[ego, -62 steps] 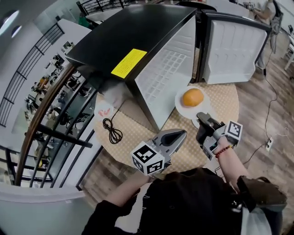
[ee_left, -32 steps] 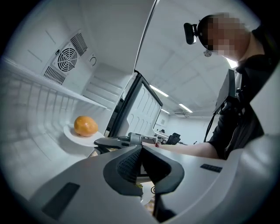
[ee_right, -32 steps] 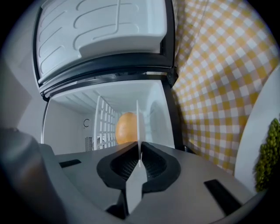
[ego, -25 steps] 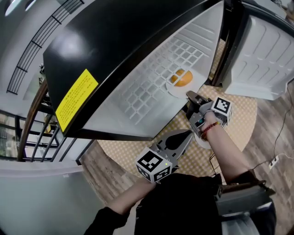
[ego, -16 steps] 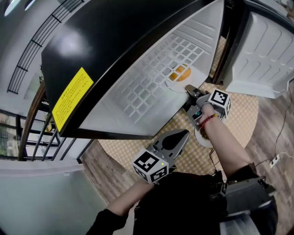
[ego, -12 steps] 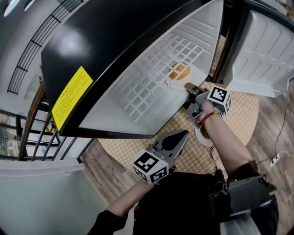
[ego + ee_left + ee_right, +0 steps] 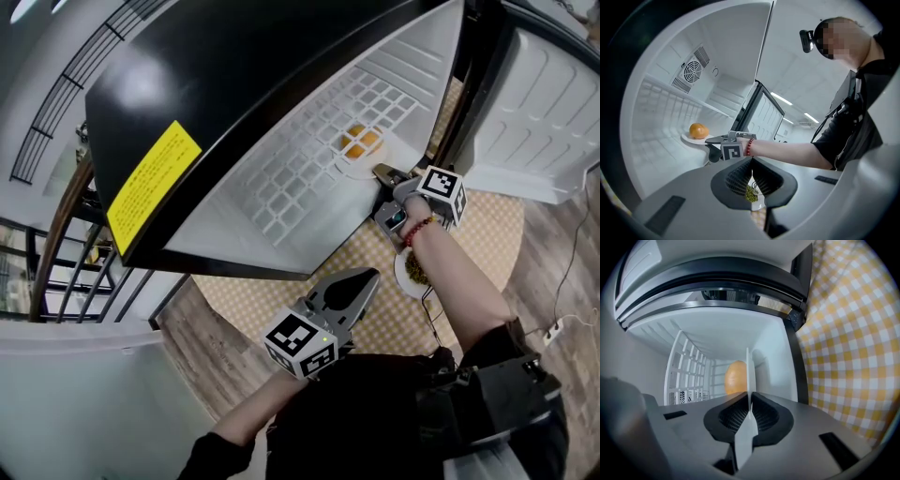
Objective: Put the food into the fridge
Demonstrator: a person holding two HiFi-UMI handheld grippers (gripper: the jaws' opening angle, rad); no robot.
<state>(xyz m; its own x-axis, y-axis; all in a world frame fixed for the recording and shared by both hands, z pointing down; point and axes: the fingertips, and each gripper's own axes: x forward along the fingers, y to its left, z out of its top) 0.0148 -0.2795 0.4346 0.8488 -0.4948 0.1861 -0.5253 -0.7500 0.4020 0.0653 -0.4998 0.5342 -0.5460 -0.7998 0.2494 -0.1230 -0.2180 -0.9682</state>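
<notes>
Your right gripper (image 7: 382, 174) clamps its jaws on the rim of the plate (image 7: 689, 139), so the orange food (image 7: 698, 131) rides level just inside the fridge (image 7: 281, 84). Your left gripper (image 7: 367, 277), jaws closed on nothing, waits outside the fridge, out of the way.

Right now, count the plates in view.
2. One plate, bearing the orange, is inside the fridge, clamped in the right gripper; the second plate sits on the table beneath that arm.

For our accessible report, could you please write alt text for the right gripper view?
The right claw is shut on the rim of a white plate, orange food beyond it inside the white fridge; checked tablecloth at right.
</notes>
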